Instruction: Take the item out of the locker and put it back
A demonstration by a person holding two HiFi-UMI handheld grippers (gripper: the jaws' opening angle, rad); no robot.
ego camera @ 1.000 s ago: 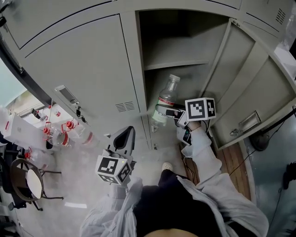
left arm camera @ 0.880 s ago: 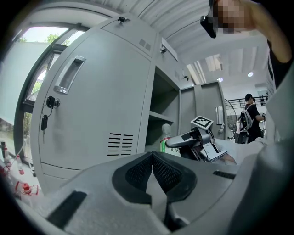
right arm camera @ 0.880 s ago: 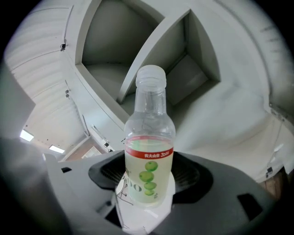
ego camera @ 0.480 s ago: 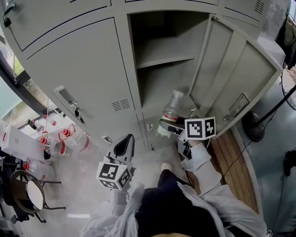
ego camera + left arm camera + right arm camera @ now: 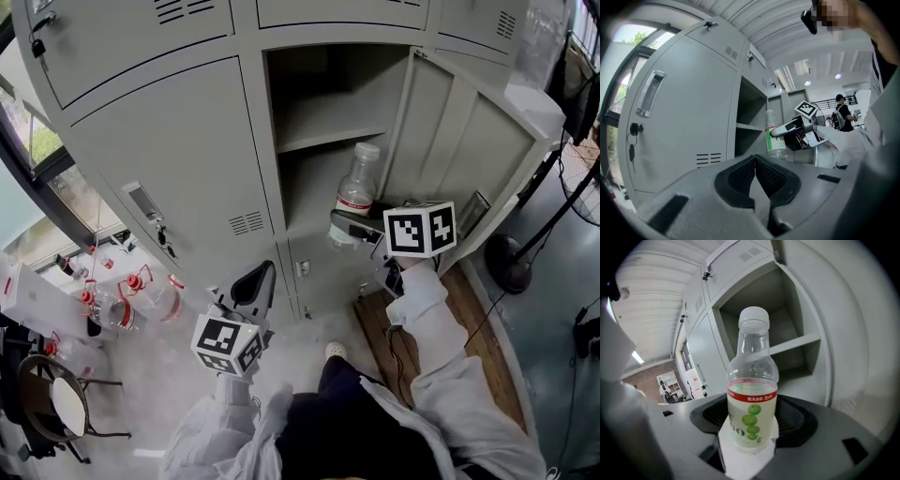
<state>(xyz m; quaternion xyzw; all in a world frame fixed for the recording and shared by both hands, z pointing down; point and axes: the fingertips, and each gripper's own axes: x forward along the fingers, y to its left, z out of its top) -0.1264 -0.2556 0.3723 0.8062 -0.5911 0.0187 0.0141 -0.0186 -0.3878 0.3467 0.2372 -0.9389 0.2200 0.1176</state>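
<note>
Before the locker (image 5: pixel 328 112), right hand-held gripper (image 5: pixel 359 225) clamps an apple-labelled bottle (image 5: pixel 751 399).

The bottle (image 5: pixel 355 192) is clear plastic with a white cap, and its label has a red band over little green apples. It sits pretty much upright, pinched low on the label by the right claw (image 5: pixel 343 225), at about 1 o'clock in the head view. That puts it right at the mouth of the grey metal locker (image 5: pixel 281 202), just below the inner shelf (image 5: pixel 328 139). The locker door (image 5: pixel 459 141) is swung wide open on the 3 o'clock side.
</note>
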